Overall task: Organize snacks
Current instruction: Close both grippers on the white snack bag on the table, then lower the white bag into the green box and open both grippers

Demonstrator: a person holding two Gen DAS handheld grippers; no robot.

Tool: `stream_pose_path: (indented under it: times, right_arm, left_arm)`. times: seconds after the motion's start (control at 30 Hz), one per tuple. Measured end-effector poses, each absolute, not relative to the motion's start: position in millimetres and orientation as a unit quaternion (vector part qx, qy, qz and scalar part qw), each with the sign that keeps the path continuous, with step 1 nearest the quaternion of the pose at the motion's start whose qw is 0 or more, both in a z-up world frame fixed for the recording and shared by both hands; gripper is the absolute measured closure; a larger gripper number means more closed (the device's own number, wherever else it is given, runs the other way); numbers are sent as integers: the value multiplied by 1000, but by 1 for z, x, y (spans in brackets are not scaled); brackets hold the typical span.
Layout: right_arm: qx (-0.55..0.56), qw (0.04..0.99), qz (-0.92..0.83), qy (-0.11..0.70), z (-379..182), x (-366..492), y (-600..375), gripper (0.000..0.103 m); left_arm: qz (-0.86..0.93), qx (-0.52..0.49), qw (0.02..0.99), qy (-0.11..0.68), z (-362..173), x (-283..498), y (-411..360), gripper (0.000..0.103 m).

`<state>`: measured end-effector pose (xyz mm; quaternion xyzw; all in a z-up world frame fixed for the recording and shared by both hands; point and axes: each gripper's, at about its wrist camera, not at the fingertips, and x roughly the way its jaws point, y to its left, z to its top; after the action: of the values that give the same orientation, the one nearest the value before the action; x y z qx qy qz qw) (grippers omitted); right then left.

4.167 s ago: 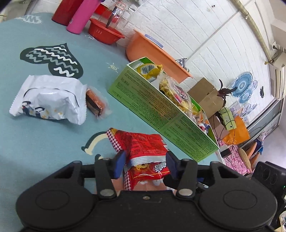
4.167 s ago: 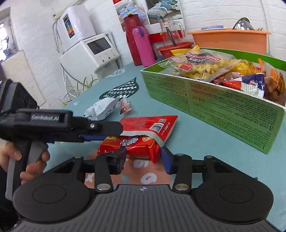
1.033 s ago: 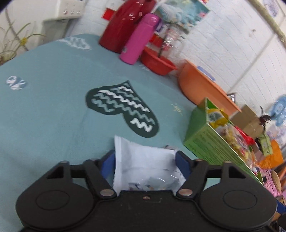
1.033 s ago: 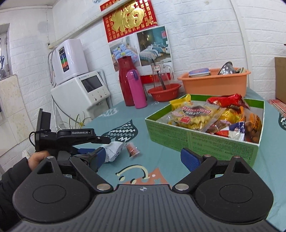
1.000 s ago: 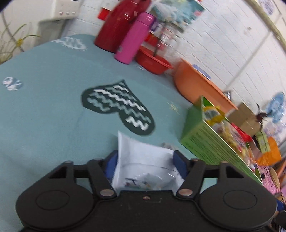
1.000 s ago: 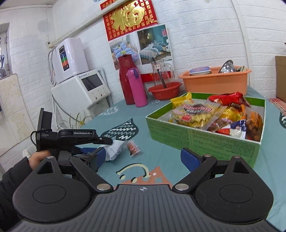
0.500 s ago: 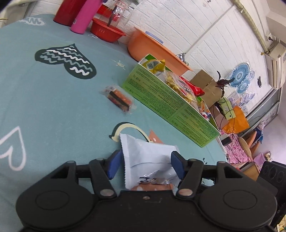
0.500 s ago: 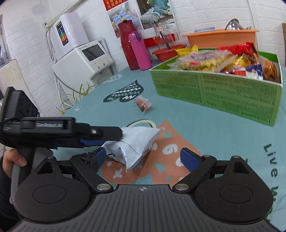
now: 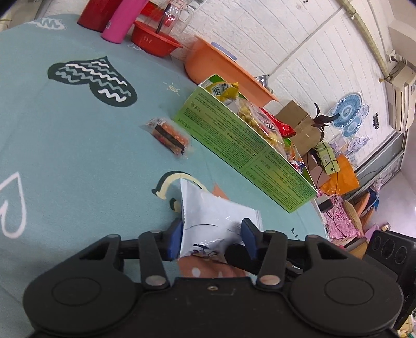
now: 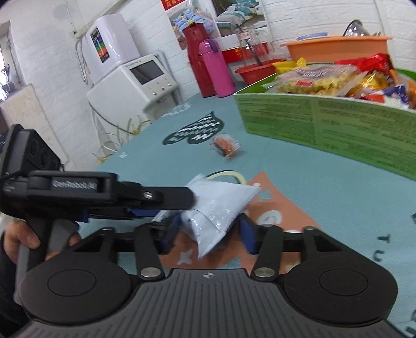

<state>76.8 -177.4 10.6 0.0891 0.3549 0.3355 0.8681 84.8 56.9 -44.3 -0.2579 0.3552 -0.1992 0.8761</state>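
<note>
The white snack bag (image 9: 213, 221) sits low over the teal tablecloth (image 9: 65, 145), above the orange patch printed on it, at the six o'clock edge of both wrist views. It lies between the blue pads of the left gripper (image 9: 212, 238), whose jaws have just been closing; the left pad presses on the bag's edge and the right pad sits against its crinkled side, so the bag is pinched. In the right wrist view the same bag (image 10: 218, 205) also lies between the pads of the right gripper (image 10: 208, 234), whose jaws have just been closing too; blur there keeps me from telling whether those pads touch it or stand just clear. The left gripper's black body reaches in from nine o'clock, held by a hand (image 10: 28, 239).

At about twelve o'clock from the bag lies a small clear-wrapped orange snack (image 9: 169, 136), apart from it. Beyond that, toward one o'clock, stands the green box (image 9: 241, 145), filled with packets. Farther off at eleven o'clock are a pink bottle (image 9: 122, 23) and a red basin (image 9: 153, 44), with an orange tub (image 9: 218, 67) nearer twelve.
</note>
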Motion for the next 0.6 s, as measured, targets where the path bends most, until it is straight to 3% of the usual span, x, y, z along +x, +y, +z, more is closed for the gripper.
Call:
stream_pose_path:
  times: [0.13, 0.6]
  right_arm:
    - [82, 871, 338, 347, 15, 74, -181, 33]
    - [103, 929, 277, 223, 71, 92, -244, 33]
  left_arm:
    - [-206, -258, 878, 347, -35, 84, 49, 42]
    - [-292, -214, 890, 275, 37, 141, -22, 43]
